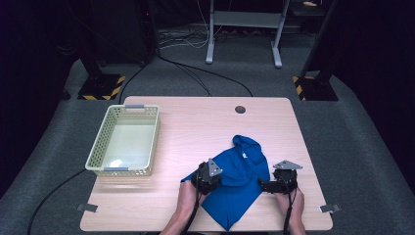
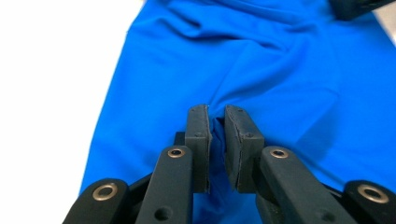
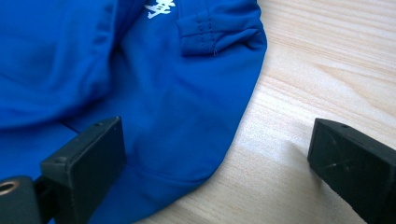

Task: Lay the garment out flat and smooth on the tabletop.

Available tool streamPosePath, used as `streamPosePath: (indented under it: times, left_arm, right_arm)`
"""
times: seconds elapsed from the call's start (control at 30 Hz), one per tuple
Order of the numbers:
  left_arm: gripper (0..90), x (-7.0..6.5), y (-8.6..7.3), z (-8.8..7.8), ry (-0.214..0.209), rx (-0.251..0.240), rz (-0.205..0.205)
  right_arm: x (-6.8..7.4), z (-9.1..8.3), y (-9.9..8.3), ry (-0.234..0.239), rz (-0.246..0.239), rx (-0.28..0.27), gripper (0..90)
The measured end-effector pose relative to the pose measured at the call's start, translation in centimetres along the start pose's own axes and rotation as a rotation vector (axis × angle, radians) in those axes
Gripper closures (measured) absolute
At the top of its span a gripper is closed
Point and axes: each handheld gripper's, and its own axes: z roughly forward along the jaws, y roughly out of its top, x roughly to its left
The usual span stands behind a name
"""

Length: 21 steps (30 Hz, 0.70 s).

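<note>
A crumpled blue fabric garment (image 1: 237, 176) is spread on the wooden desk (image 1: 195, 122). A pinch of it is clamped by the left gripper (image 2: 216, 140), likely for folding. The right gripper (image 3: 219, 154) is held released over its edge.

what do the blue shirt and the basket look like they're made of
Blue shirt: probably a smooth synthetic knit with a slight sheen; it drapes in soft folds, with stitched hems and a white print. Basket: seems to be moulded cream plastic, matte, its walls a regular lattice of small holes.
</note>
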Motion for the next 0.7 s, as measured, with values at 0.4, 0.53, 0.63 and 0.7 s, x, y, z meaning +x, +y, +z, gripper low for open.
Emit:
streamPosePath:
  times: [0.4,0.53,0.63,0.7]
  left_arm:
    - [55.4,3.4,-1.1,-0.8,0.047,0.053,-0.087]
    - [36.3,2.7,-0.6,-1.8,0.056,0.002,-0.108]
    - [29.0,1.8,0.3,-2.0,0.028,-0.046,-0.121]
    - [26.1,1.0,1.0,-1.5,0.013,-0.054,-0.105]
  right_arm:
    - [0.0,0.0,0.0,0.001,0.0,0.0,3.2]
    - [0.0,0.0,0.0,0.001,0.0,0.001,3.2]
    - [0.0,0.0,0.0,0.001,0.0,0.0,3.2]
    - [0.0,0.0,0.0,0.001,0.0,0.0,3.4]
